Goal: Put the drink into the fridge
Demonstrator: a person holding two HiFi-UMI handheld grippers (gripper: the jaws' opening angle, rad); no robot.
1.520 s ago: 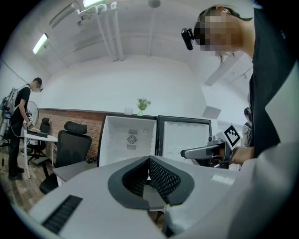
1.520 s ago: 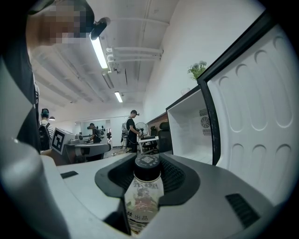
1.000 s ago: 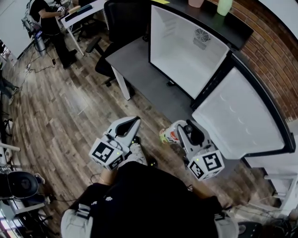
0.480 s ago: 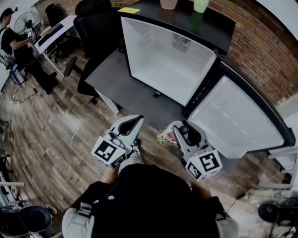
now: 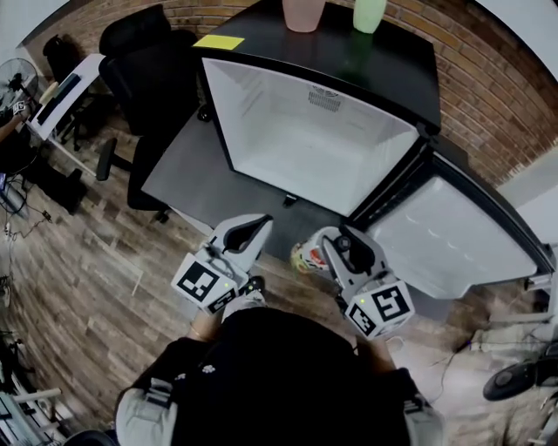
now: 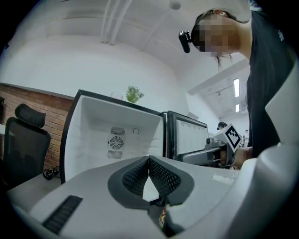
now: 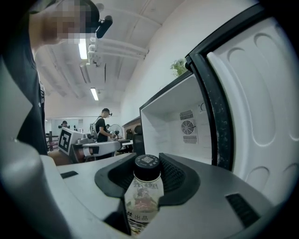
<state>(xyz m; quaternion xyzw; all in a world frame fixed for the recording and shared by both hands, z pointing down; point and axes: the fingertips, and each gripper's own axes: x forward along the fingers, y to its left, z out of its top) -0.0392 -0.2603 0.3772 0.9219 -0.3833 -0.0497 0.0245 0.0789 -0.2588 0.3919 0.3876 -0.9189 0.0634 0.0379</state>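
The drink, a clear bottle (image 7: 144, 196) with a black cap and a printed label, stands upright between the pads of my right gripper (image 7: 147, 163), which is shut on it. In the head view the bottle (image 5: 305, 257) pokes out ahead of the right gripper (image 5: 321, 248), just in front of the fridge. The fridge (image 5: 305, 148) stands open with a bare white inside and a fan grille (image 7: 188, 127) on its back wall. Its door (image 5: 453, 244) swings out to the right. My left gripper (image 5: 251, 228) is beside the right one; its pads (image 6: 156, 175) meet with nothing between them.
A pink cup (image 5: 303, 13), a green cup (image 5: 369, 13) and a yellow note (image 5: 218, 41) sit on the fridge top. A grey desk (image 5: 187, 174) and a black office chair (image 5: 148, 52) stand left of the fridge. A brick wall (image 5: 488, 70) is behind it.
Both grippers have moved toward the fridge, which now sits nearer and more central in the head view. The bottle stays in the right gripper; the left stays shut.
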